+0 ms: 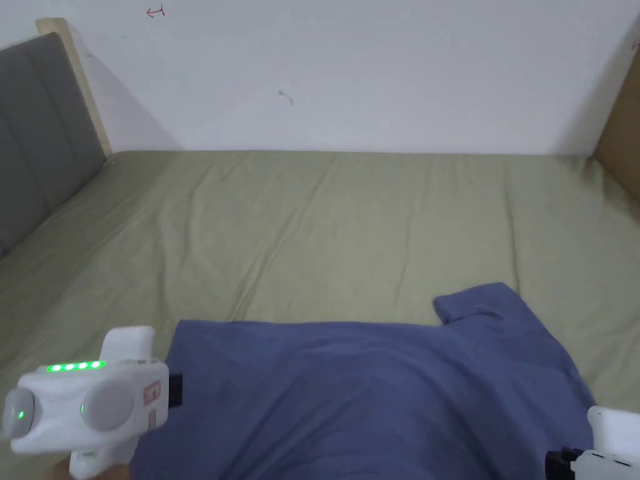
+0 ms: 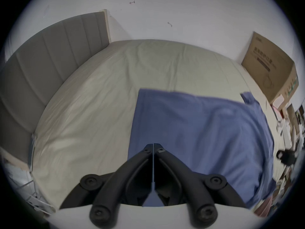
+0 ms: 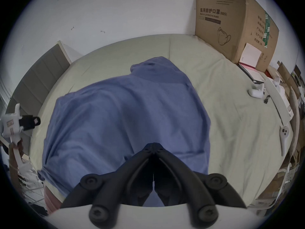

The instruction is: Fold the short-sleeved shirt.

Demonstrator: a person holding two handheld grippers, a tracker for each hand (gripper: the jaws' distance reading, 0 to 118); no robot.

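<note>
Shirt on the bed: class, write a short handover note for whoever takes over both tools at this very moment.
Left tool: jaws closed, a thin edge of the blue shirt pinched between them at its hem end.
Right tool: jaws closed on cloth at the sleeve end.
The shirt lies spread across the green bed sheet, one short sleeve pointing towards the wall, near edge held by both tools.
Done: both grips taken.
Left: no finished fold shows yet; all folding remains.
</note>
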